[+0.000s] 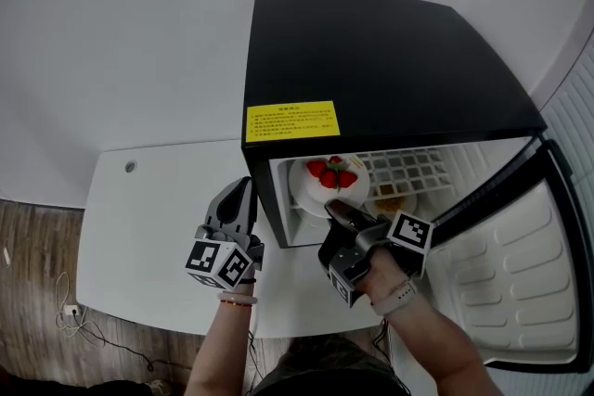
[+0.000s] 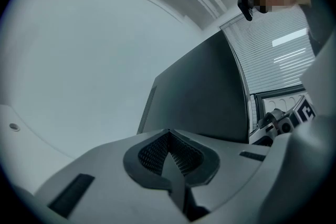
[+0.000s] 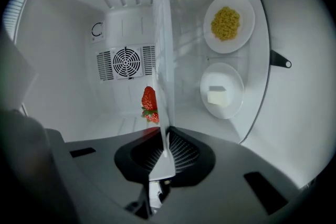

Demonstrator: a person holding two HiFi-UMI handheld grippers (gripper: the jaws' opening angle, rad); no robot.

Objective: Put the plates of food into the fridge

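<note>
- Strawberry plate [image 3: 164, 60] is pinched by its rim between the right gripper [image 3: 165, 152] jaws, which are closed tight on it; it shows edge-on in the right gripper view, with the strawberries [image 3: 149, 102] on 1 face
- left gripper [image 2: 169, 136] has its jaws together with nothing in them, and it hangs beside the black side wall of the fridge [image 1: 390, 60], above the white table [image 1: 139, 236]
- the held plate is already past the fridge mouth, high in the cavity in the head view; cannot tell if it touches a shelf yet
- 2 other plates sit deeper inside, off to 1 side of the held one: yellow-food plate [image 3: 228, 21] and white-block plate [image 3: 220, 91], just beside each other
- door [image 1: 520, 274] is swung wide open at the right
- step in hand, as I judge it: setting plate 3 down inside the fridge, so the task looks close to done
- next move probably calls for keeping the plate level so the strawberries don't roll, lowering it onto a free spot clear of the other 2 plates, then opening the jaws and backing straight out
- after that the door likely needs shutting, and the free left gripper could do it
</note>
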